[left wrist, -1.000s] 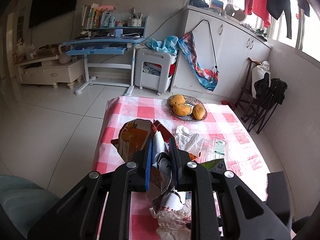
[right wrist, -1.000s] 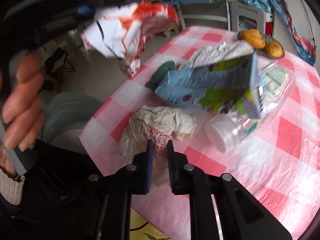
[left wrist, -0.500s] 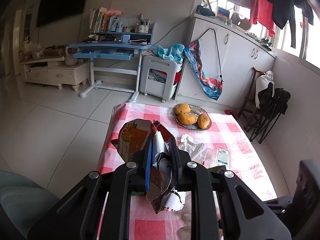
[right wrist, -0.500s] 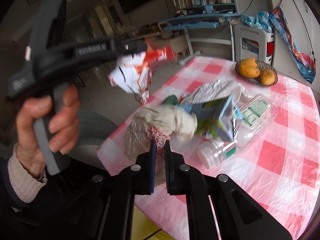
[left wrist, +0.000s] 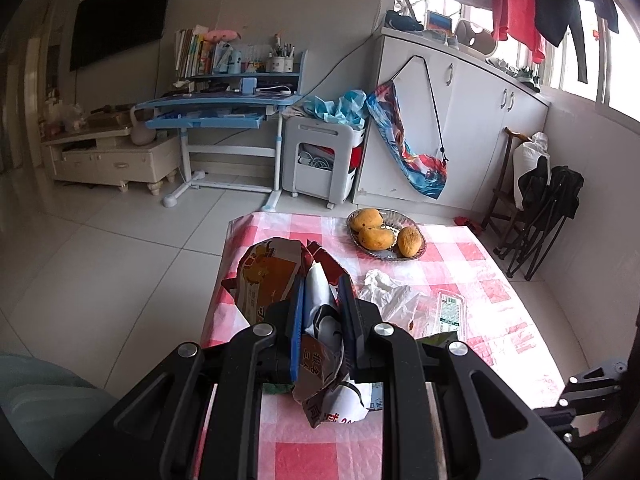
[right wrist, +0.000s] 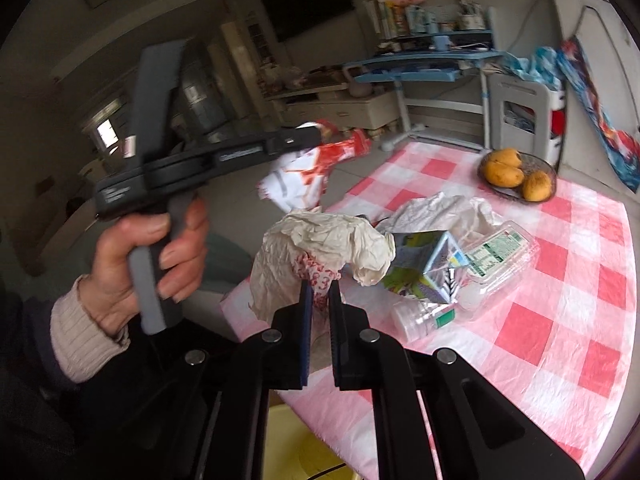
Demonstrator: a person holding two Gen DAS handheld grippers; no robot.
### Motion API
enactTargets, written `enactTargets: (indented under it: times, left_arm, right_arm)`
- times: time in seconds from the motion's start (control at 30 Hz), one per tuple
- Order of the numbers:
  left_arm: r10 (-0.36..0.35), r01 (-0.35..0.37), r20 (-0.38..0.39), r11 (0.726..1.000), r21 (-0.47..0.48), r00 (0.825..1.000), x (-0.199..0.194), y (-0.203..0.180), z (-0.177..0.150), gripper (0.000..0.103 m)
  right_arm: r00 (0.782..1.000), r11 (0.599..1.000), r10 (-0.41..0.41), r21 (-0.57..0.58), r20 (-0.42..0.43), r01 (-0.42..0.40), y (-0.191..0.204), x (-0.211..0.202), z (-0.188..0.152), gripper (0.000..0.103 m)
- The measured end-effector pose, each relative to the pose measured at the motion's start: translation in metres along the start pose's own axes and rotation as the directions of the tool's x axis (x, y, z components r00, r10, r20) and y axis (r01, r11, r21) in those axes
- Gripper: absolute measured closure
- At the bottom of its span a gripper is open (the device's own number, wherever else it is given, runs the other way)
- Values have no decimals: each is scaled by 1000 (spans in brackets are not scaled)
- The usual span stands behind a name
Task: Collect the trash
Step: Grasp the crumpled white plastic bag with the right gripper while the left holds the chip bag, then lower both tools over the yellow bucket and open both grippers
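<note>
Pink-checked plastic tablecloth (right wrist: pixel 560 320) still carries a carton and bottle. Just above its near edge, the right gripper (right wrist: pixel 319 292) pinches crumpled cream paper (right wrist: pixel 320 240); the thin bite may slip. Beside it, the left gripper (left wrist: pixel 322 300) clamps a foil snack bag (left wrist: pixel 276 276), which might tear.

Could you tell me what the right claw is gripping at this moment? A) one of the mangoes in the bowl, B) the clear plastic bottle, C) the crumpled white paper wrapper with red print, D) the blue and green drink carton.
C: in the right wrist view the right claw is pinched on the crumpled white paper wrapper, lifted off the checked tablecloth, while the clear plastic bottle and drink carton lie there.
</note>
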State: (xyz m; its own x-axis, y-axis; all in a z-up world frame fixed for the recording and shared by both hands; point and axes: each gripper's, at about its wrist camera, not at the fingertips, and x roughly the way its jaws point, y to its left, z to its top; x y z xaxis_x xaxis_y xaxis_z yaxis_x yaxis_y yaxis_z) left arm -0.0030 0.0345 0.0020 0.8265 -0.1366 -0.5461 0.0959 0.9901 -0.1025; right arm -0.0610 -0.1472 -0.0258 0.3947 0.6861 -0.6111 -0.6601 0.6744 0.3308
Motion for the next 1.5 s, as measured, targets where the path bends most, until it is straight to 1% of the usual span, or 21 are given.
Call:
enactTargets:
  times: [0.23, 0.33, 0.4, 0.53, 0.63, 0.7, 0.73, 0.77, 0.8, 0.87, 0.97, 1.03, 1.13, 1.2, 1.23, 1.27, 1.3, 1.33, 1.37, 1.4, 1.5]
  left_arm:
    - [8, -9, 13, 999, 33, 1000, -3, -6, -2, 87]
    - [14, -15, 24, 998, 53, 1000, -5, -9, -3, 87]
    - [18, -20, 31, 998, 67, 999, -5, -10, -5, 87]
    - [13, -15, 25, 997, 75, 1000, -9, -12, -8, 87]
    - [9, -11, 26, 998, 68, 1000, -19, -12, -11, 87]
    - [8, -10, 29, 999, 50, 1000, -36, -10, -21, 87]
    - [6, -7, 27, 999, 38, 1000, -42, -8, -26, 87]
    - [4, -4, 23, 1000, 23, 1000, -49, -6, -33, 87]
    - [1, -1, 11, 1000, 5, 1000, -57, -3, -44, 87]
    - [0, -1, -16, 1000, -15, 1000, -69, 1, -63, 87]
    - [1, -1, -62, 1000, -6, 998, -88, 0, -95, 87]
    - [-15, 15, -112, 1000, 0, 994, -98, -4, -120, 87]
    - [-45, 46, -189, 999, 1, 981, -103, -14, -151, 87]
    - [-84, 88, -269, 996, 6, 960, -101, -23, -174, 86]
    - [-90, 105, -310, 994, 32, 947, -100, -31, -184, 86]
    - [-90, 112, -329, 993, 47, 940, -99, -35, -191, 84]
    - [-103, 135, -373, 989, 61, 922, -96, -41, -199, 80]
    - [-126, 167, -422, 984, 62, 898, -92, -45, -206, 74]
    - [-136, 187, -466, 980, 64, 874, -88, -48, -212, 63]
    - [-114, 171, -477, 982, 78, 871, -88, -49, -217, 56]
    - [-68, 122, -443, 988, 94, 894, -94, -46, -218, 48]
  right_arm:
    - [992, 994, 77, -75, -102, -84, 10, 6, -14, 94]
    - [981, 987, 114, -90, -156, -129, 15, 10, -22, 94]
    - [967, 978, 165, -95, -192, -185, 19, 13, -28, 94]
    - [929, 952, 240, -116, -281, -282, 34, 18, -40, 94]
    - [878, 931, 277, -118, -390, -346, 45, 30, -54, 93]
    - [852, 929, 258, -126, -456, -349, 50, 38, -65, 87]
    - [838, 928, 247, -129, -487, -349, 52, 43, -71, 79]
    - [831, 930, 228, -139, -508, -340, 54, 46, -76, 56]
    - [835, 936, 190, -162, -517, -313, 55, 47, -80, 44]
    - [841, 941, 166, -173, -516, -292, 55, 46, -80, 44]
    - [867, 950, 120, -197, -483, -241, 54, 39, -73, 44]
    - [887, 960, 41, -229, -460, -163, 52, 35, -70, 43]
    - [913, 970, -85, -243, -400, -16, 39, 26, -69, 36]
    - [918, 968, -145, -245, -370, 54, 37, 23, -71, 29]
    - [919, 964, -181, -246, -351, 96, 34, 22, -72, 29]
    - [919, 961, -211, -245, -334, 131, 31, 20, -72, 27]
    - [918, 956, -243, -236, -314, 172, 28, 14, -72, 26]
    - [918, 953, -264, -226, -297, 201, 25, 11, -73, 24]
    - [919, 949, -291, -205, -266, 241, 21, 6, -73, 20]
    - [919, 944, -312, -183, -241, 273, 16, 3, -73, 18]
    - [914, 934, -355, -128, -199, 335, 10, -4, -73, 17]
